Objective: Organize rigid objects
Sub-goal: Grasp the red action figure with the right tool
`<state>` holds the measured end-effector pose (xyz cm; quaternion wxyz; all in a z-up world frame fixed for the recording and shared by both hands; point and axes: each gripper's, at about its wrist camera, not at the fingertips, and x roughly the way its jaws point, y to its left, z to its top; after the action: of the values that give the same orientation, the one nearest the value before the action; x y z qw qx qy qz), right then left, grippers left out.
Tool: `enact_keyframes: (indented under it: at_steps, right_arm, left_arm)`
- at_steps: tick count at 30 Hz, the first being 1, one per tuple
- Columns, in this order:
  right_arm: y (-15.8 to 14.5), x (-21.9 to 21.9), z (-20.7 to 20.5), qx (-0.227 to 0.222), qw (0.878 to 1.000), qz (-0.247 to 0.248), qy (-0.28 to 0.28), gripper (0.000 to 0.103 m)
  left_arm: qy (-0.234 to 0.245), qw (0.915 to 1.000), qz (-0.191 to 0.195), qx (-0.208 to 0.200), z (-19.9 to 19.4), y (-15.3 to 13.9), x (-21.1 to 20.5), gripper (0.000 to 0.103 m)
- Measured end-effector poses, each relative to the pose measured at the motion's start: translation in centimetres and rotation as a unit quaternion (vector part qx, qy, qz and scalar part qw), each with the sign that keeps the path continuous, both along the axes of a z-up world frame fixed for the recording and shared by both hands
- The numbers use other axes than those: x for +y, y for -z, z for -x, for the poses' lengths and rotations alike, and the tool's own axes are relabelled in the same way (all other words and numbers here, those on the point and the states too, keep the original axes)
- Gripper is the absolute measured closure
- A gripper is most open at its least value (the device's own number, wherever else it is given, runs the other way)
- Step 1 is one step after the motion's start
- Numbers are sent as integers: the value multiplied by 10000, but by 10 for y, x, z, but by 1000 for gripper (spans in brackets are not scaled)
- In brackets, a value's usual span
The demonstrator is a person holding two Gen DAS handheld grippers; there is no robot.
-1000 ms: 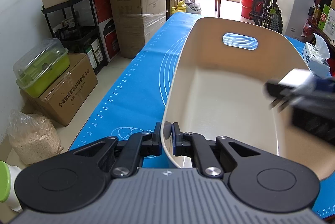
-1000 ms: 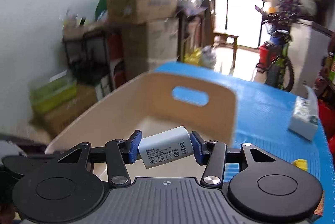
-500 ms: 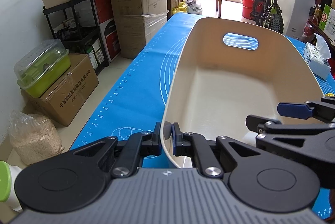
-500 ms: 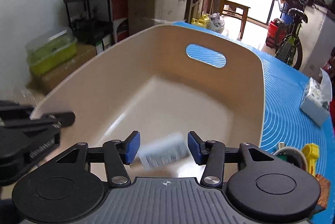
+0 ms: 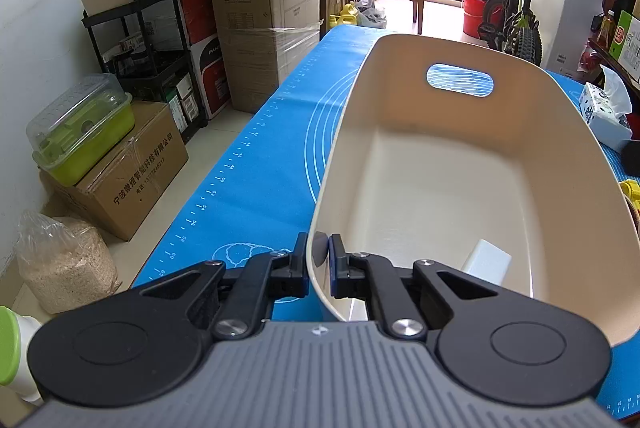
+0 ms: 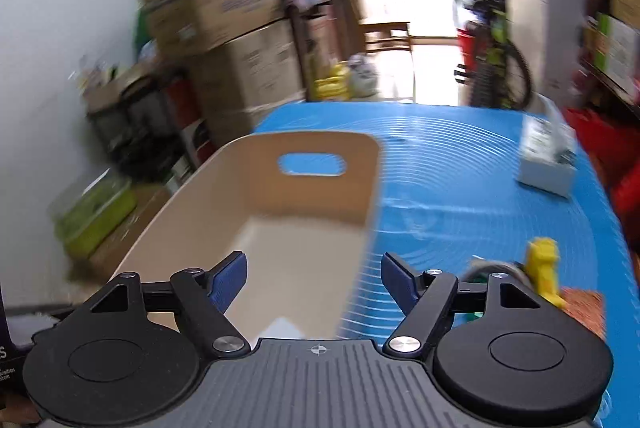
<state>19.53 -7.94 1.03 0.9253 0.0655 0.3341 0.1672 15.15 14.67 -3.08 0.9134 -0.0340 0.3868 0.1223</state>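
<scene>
The left hand-held gripper pinches the beige bin's near rim, a white charger lies inside near it, and the right hand-held gripper gapes wide, empty.

The right tool has let go of the white charger, which now lies on the floor of the beige basket near its close end. That tool's fingers have spread wide and pulled back out of the basket.
</scene>
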Motion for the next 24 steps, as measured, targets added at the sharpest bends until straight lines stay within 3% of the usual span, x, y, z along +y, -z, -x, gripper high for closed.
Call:
enact_keyframes:
  at_steps: [5,13,17,22,24]
  right_arm:
    - [13,-53,0,267,9970,-195,693,23]
    - [69,-109,1,1039,9819,-305,1557,23]
    - [93,-120,-5,1508,9704,-656,1770,23]
    - [108,-123,-6,1674,9615,-1131,1864,23]
    - [111,-123,-10,1739,9578,-1340,1858,28]
  left_arm:
    - [-3,10000,-1,-2,0,0,1,92]
    - [2,10000,-3,-2,0,1,1,91]
    - [3,10000,-3,-3,1,1,1,91]
    - [2,10000,-2,-5,1,1,0,91]
    - [2,10000,-2,-6,1,1,0,91]
